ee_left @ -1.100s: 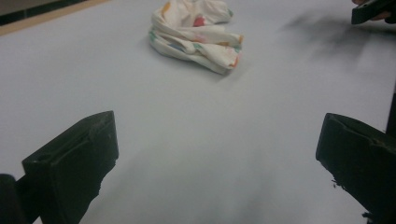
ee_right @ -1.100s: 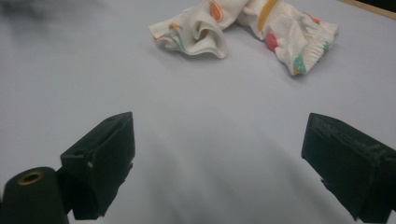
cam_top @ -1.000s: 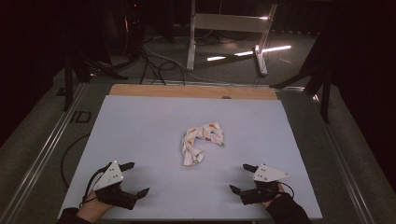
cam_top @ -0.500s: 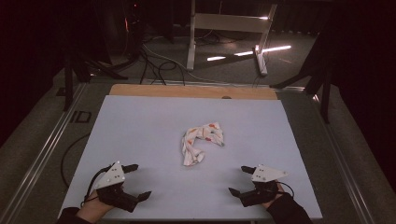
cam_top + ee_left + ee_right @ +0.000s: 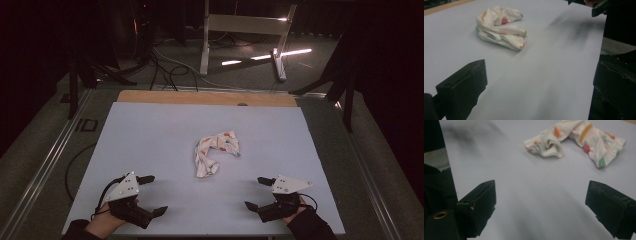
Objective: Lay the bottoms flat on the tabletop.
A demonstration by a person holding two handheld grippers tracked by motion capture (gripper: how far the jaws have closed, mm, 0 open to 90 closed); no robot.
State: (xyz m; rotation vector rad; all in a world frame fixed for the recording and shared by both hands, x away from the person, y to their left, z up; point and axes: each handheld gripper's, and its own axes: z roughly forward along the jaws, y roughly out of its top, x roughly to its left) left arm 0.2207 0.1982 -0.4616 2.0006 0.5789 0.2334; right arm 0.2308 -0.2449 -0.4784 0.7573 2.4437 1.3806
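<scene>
The crumpled cloth (image 5: 216,152), white with small coloured prints, lies bunched near the middle of the pale mat (image 5: 150,130), nothing else on the sheet around it. It is folded into a bent shape: one limb runs down toward me, the other turns off to the far right, so its long line leans from near-left to far-right. My left gripper (image 5: 150,195) rests at the near left edge of the mat, jaws spread wide and empty; my right gripper (image 5: 257,192) sits at the near right edge, also wide open with nothing in it. Both are well apart from the cloth, which lies ahead and between them, forward-right of my left and forward-left of my right. I judge neither hand clearly nearer, so reaching inward with both looks natural.
</scene>
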